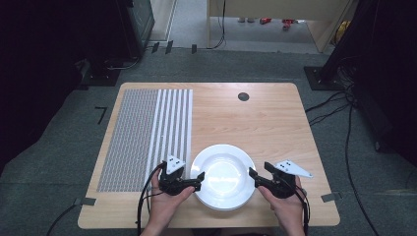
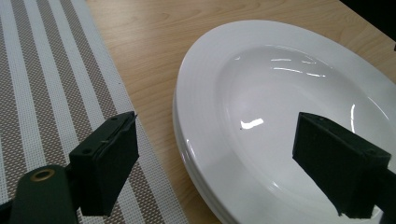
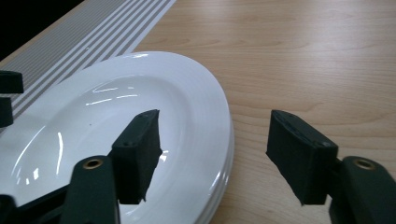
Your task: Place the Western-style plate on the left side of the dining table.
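A stack of white deep plates (image 1: 223, 148) sits near the front edge of the wooden table (image 1: 260, 118). My left gripper (image 1: 199, 178) is at the stack's left rim, open. In the left gripper view, one pad is over the placemat and the other over the plates' (image 2: 280, 84) bowl, so the left gripper (image 2: 226, 158) straddles the rim without touching it. My right gripper (image 1: 252, 173) is at the right rim, also open. In the right gripper view the rim of the plates (image 3: 116, 102) lies between the pads of the right gripper (image 3: 217, 154), with gaps on both sides.
A grey woven placemat (image 1: 142, 137) with white stripes covers the table's left part, just left of the plates. A black round grommet (image 1: 243, 96) sits at the table's far edge. Cables and dark stands lie on the floor around the table.
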Available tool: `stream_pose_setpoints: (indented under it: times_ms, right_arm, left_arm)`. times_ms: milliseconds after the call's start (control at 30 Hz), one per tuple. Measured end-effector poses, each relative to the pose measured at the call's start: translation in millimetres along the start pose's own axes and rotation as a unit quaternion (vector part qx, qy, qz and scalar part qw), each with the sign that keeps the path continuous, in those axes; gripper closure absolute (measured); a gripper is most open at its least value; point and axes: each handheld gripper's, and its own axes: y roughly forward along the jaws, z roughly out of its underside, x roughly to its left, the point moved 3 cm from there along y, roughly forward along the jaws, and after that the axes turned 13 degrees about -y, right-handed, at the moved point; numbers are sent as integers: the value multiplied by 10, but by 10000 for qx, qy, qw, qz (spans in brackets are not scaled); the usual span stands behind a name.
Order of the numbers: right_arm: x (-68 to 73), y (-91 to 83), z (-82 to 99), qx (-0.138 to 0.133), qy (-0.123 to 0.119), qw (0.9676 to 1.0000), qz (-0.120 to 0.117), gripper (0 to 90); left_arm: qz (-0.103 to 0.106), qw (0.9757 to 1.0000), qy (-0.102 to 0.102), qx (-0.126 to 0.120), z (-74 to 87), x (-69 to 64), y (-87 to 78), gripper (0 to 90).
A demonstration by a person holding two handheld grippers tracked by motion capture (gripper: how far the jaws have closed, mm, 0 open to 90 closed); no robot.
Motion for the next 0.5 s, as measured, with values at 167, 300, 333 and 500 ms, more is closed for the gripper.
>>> stream_pose_setpoints:
  times_ms: [167, 300, 333, 500]
  right_arm:
    - [56, 18, -4, -64, 41, 9998, -171, 494]
    - [88, 52, 17, -33, 49, 9998, -207, 510]
    - [99, 62, 23, -24, 37, 9997, -219, 523]
    - [134, 95, 42, -9, 43, 9996, -261, 581]
  left_arm:
    - [46, 10000, -56, 41, 10, -10, 12, 227]
    - [120, 9999, -19, 120, 32, -20, 24, 293]
    - [135, 9998, -34, 133, 37, -22, 27, 304]
    - [170, 9997, -13, 174, 54, -29, 36, 371]
